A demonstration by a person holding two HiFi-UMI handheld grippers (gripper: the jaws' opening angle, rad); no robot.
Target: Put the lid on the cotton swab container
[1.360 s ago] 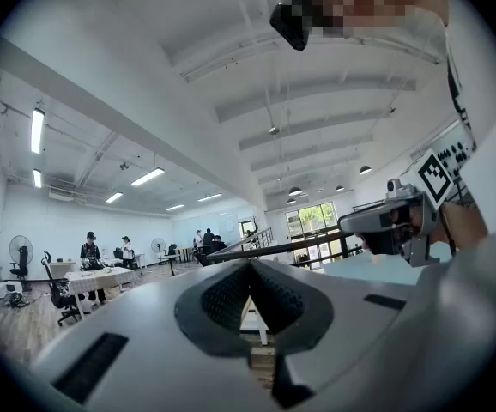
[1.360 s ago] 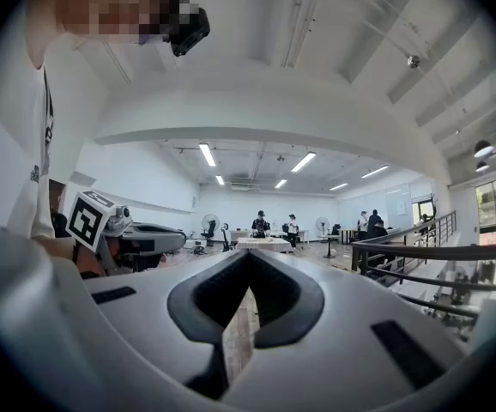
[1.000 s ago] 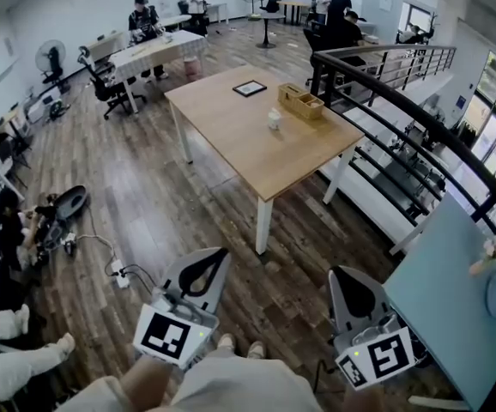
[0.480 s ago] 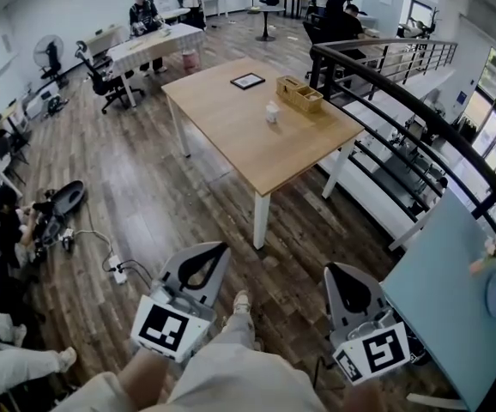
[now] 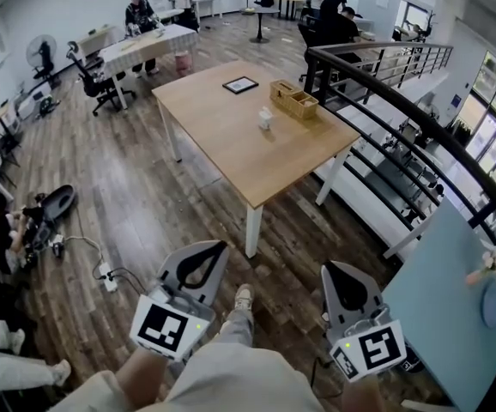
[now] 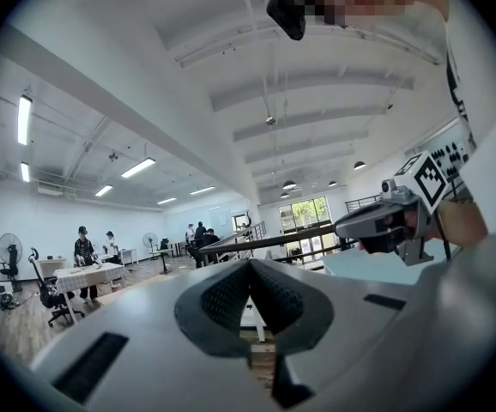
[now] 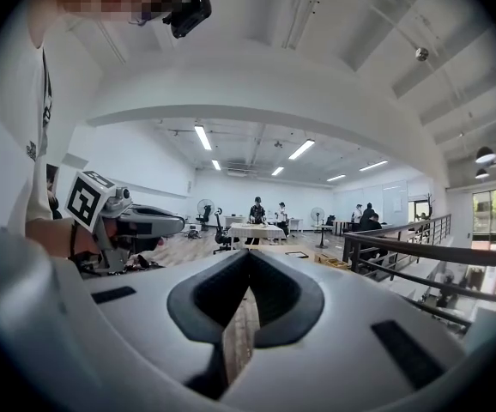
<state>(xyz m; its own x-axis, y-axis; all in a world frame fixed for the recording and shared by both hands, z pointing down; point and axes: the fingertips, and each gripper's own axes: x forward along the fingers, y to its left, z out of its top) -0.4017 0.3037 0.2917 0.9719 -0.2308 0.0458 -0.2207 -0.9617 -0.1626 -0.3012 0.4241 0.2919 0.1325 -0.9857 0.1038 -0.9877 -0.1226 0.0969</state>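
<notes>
Checking both sets of jaws first: the left gripper (image 6: 250, 262) has them pressed together at the tips with nothing in between. The right gripper (image 7: 250, 253) is the same deal, tips touching and empty. In the head view both are held out over the wooden floor (image 5: 145, 187), one on each side of the person's leg (image 5: 231, 354). Anyone spot the cotton swab container (image 5: 265, 119)?

@above: yep, it's the small white thing standing on the wooden counter (image 5: 231, 148), well apart from both grippers. A wooden tray (image 5: 293, 99) sits just beyond it, and a flat black-framed thing (image 5: 240, 85) lies farther back. It's too small to tell whether the lid's on. A black railing (image 5: 385, 88) runs past the counter's right side, and there's a pale blue counter (image 5: 437, 307) off to the right gripper's side.
</notes>
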